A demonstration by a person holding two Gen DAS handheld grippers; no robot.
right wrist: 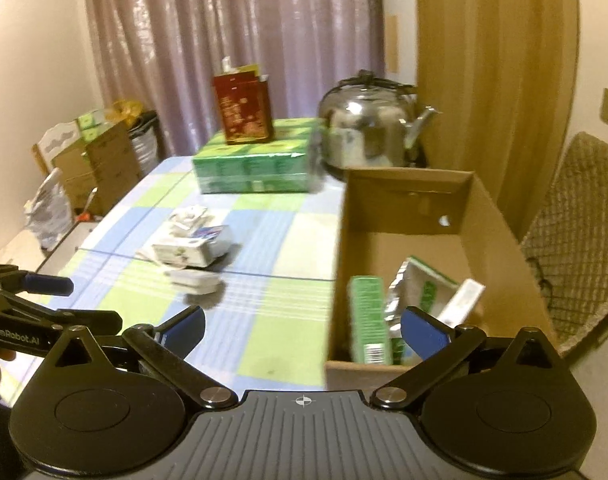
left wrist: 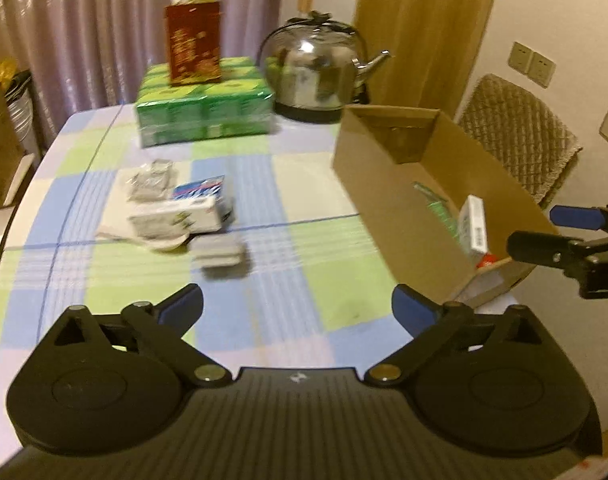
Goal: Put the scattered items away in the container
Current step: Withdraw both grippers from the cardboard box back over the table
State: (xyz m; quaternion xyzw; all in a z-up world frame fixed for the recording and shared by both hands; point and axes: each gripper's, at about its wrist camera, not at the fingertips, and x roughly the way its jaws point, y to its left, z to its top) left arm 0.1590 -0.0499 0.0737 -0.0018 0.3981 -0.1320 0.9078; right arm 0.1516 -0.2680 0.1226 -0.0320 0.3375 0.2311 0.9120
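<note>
A cardboard box [left wrist: 388, 184] [right wrist: 500, 220] stands open on the right of the table, with several packets inside, among them a green carton [right wrist: 370, 324] and a white box [left wrist: 475, 224]. A pile of small white and blue packets [left wrist: 183, 212] [right wrist: 191, 248] lies scattered mid-table. My left gripper [left wrist: 297, 306] hovers over the near table edge, open and empty. My right gripper [right wrist: 301, 326] is open and empty too, its right finger over the box's near corner. Each gripper shows at the edge of the other's view, the right gripper [left wrist: 544, 232] by the box and the left gripper [right wrist: 83, 300] low at the left.
At the back stand a green shrink-wrapped pack [left wrist: 203, 108] with a red carton [left wrist: 192, 42] on it, and a steel kettle [left wrist: 316, 68]. A quilted chair [right wrist: 576, 236] is right of the box. Cardboard boxes and bags [right wrist: 95, 160] crowd the floor at left.
</note>
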